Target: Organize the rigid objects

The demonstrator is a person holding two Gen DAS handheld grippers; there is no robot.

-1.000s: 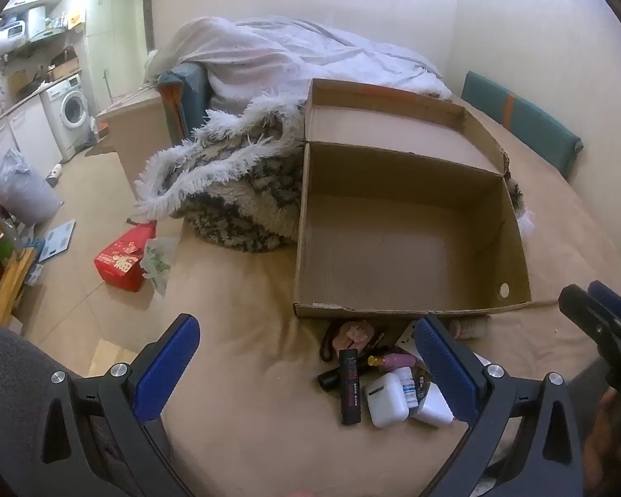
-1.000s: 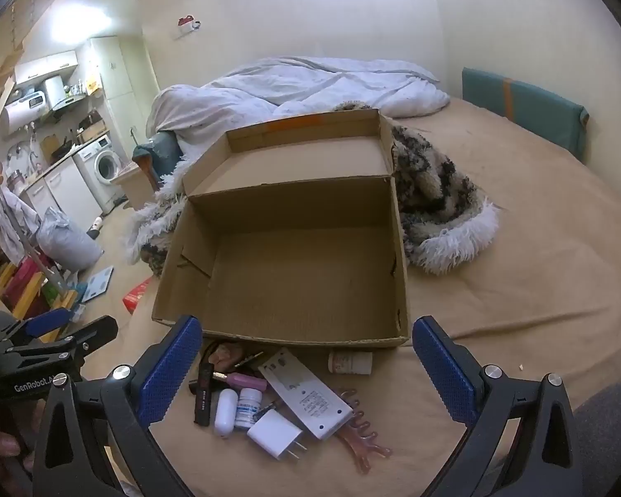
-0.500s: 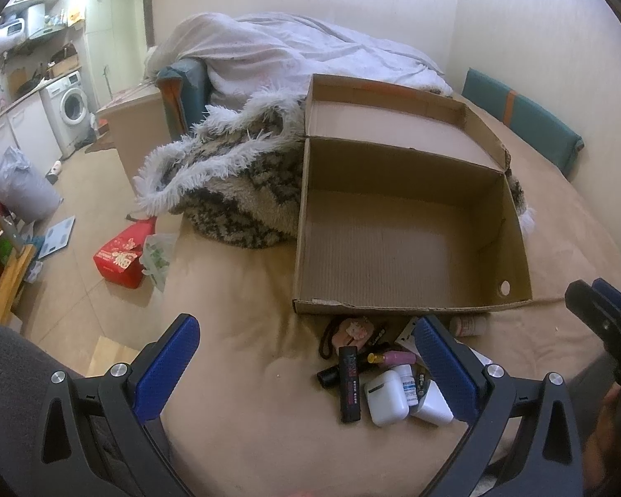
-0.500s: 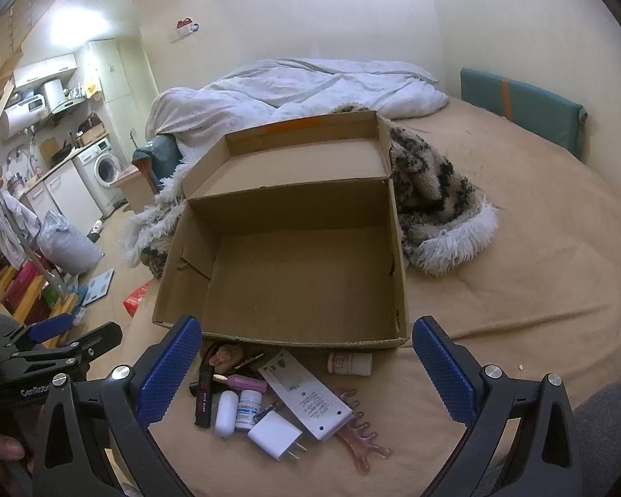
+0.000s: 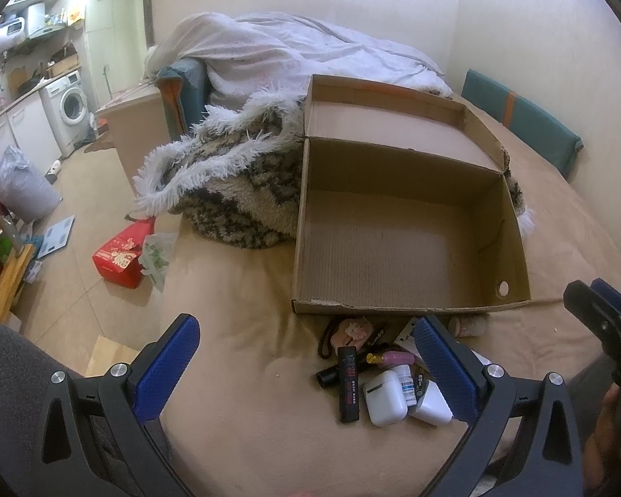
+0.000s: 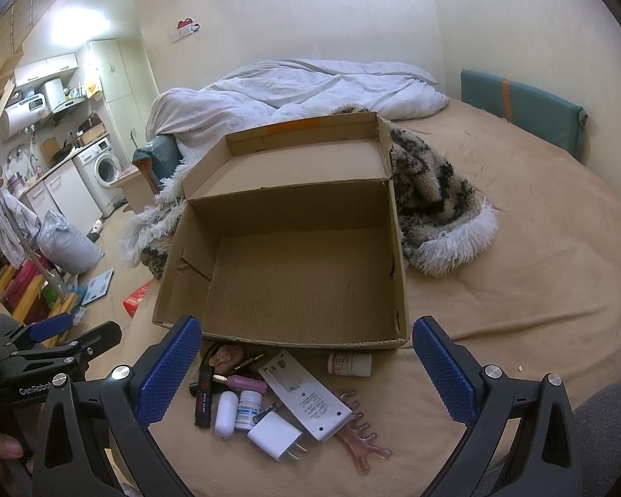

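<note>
Plainly, the brown cardboard box sits open and empty.

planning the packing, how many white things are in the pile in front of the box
5: earbud case, small bottle, charger plug, remote, and tub near the box edge. Others may be hidden.

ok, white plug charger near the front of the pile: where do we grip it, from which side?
Grip the white plug charger across its flat body, coming from above with the right gripper, which is open and nearest. It lies flat on the bed cover, prongs pointing right and toward the camera, so avoid that end. The white remote sits close alongside, leaving little finger clearance there.
</note>
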